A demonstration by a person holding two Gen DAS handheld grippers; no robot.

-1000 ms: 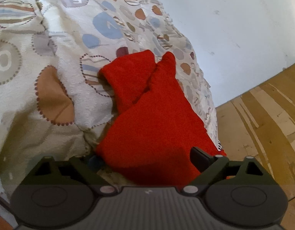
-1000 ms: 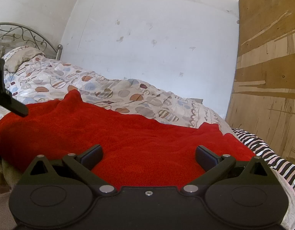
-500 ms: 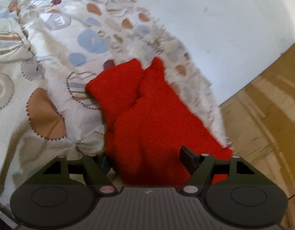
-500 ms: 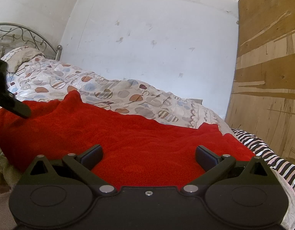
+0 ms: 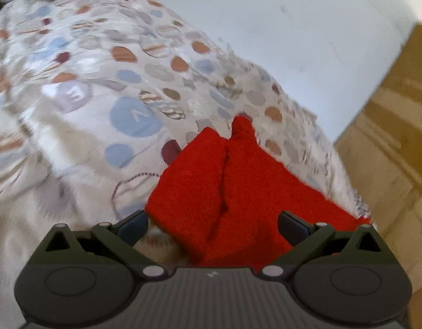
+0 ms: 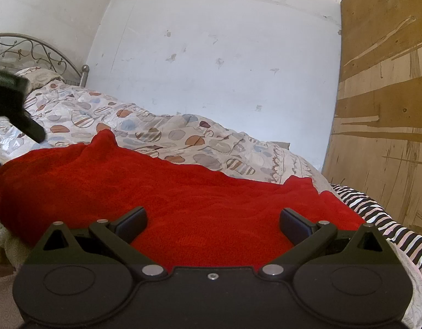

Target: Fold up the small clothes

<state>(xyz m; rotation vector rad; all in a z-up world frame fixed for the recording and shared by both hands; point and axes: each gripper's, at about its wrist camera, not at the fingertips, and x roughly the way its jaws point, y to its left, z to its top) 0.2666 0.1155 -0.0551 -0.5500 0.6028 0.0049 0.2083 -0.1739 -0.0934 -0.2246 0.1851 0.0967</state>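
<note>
A red fleece garment (image 5: 238, 186) lies on the patterned bedspread (image 5: 106, 115), one flap folded over along a central crease. My left gripper (image 5: 213, 227) hovers above the garment's near end, its jaws opening wide, the pads clear of the cloth below. In the right wrist view the garment (image 6: 183, 197) spreads flat across the bed. My right gripper (image 6: 213, 222) stands open just over its near edge, gripping nothing. One of the left gripper's fingers (image 6: 32, 128) shows at the far left, lifted above the cloth's left end.
A white wall (image 6: 224, 68) runs behind the bed. A wooden board (image 6: 383, 109) stands on the right. Striped fabric (image 6: 375, 213) lies at the bed's right end, and a metal headboard (image 6: 32, 52) is at the far left.
The left gripper has lifted away from the garment and rolled, its jaws narrowing and then spreading wide. In the right wrist view its finger has risen off the cloth. The right gripper is unmoved.
</note>
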